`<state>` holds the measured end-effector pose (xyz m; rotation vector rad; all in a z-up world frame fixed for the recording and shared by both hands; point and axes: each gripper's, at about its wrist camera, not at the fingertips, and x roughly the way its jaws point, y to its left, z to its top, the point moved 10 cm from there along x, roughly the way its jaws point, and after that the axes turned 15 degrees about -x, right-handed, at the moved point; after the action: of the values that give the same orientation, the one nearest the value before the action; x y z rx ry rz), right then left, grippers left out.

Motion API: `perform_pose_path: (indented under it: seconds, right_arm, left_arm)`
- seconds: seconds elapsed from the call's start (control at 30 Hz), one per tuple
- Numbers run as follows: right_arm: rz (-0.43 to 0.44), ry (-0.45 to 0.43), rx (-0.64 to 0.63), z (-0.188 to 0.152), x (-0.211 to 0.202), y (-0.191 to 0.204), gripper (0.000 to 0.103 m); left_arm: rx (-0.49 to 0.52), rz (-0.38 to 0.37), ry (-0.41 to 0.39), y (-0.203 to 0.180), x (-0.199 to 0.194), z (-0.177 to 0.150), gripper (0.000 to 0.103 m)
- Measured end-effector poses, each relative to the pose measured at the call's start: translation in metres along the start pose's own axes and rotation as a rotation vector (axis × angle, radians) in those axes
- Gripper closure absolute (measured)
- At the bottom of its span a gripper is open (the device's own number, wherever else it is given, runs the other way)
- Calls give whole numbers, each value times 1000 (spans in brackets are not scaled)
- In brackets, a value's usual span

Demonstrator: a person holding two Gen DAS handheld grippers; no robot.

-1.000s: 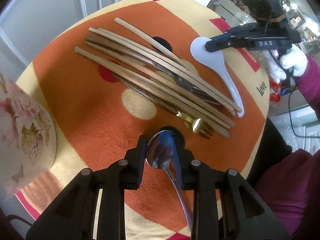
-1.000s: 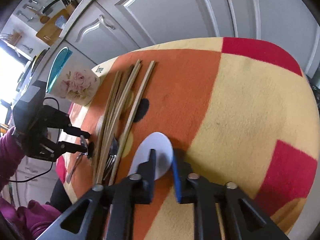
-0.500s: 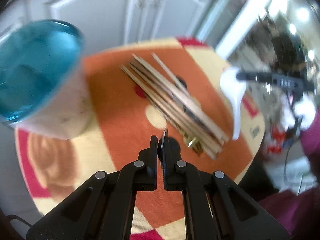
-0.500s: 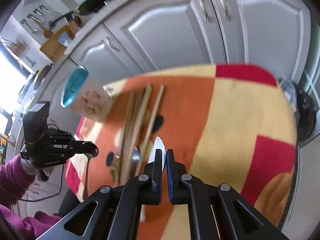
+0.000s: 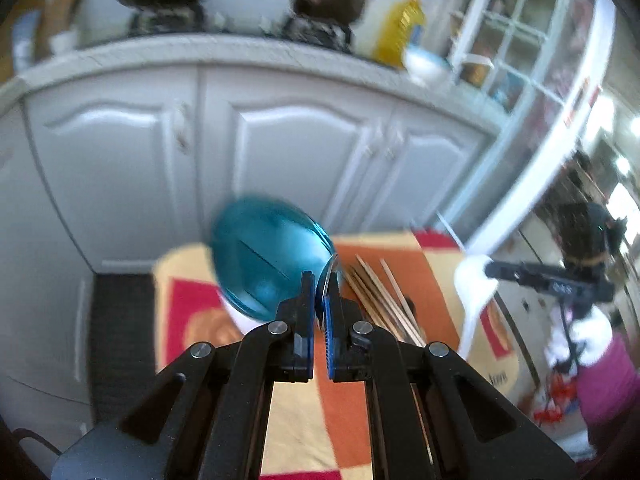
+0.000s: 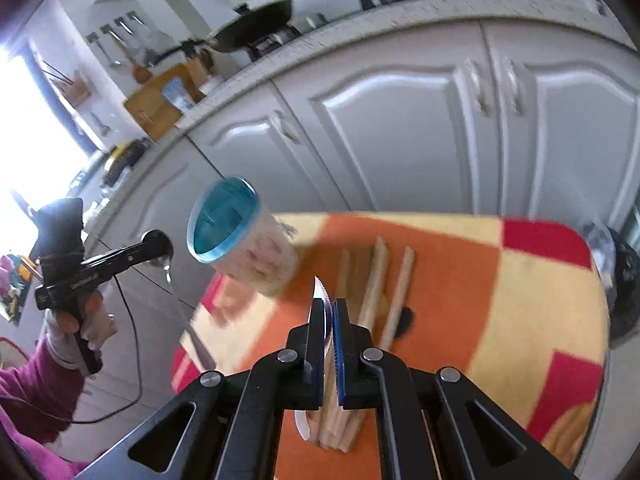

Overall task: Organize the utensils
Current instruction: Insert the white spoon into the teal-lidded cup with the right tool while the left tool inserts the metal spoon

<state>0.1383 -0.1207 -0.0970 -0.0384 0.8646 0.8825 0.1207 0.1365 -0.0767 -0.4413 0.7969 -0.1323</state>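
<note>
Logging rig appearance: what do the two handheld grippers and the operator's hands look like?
Both are black pistol-grip tools with bolted linkages; the left gripper and right gripper have blue ribbed finger pads. White lettering runs along each body. A black cable trails from the left one. White gloves, magenta sleeve.

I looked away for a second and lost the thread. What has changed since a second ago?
Both grippers closed and lifted. The left gripper took the metal spoon off the cloth and now holds it beside the cup. The right gripper picked up the white spoon. The chopsticks and cup stayed put.
</note>
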Motion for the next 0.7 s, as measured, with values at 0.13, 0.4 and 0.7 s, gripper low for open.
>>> perform_pose_path:
  seconds: [0.13, 0.4, 0.7]
  right_arm:
    - [28, -72, -34, 50, 4, 23, 99]
    - [27, -168, -100, 147, 45, 60, 99]
    - [-50, -163, -170, 189, 116, 65, 99]
  left_arm:
    - [-26, 95, -114, 16, -12, 36, 101]
    - [-36, 231, -280, 41, -14, 82, 101]
    - [48, 363, -290, 55, 26, 74, 101]
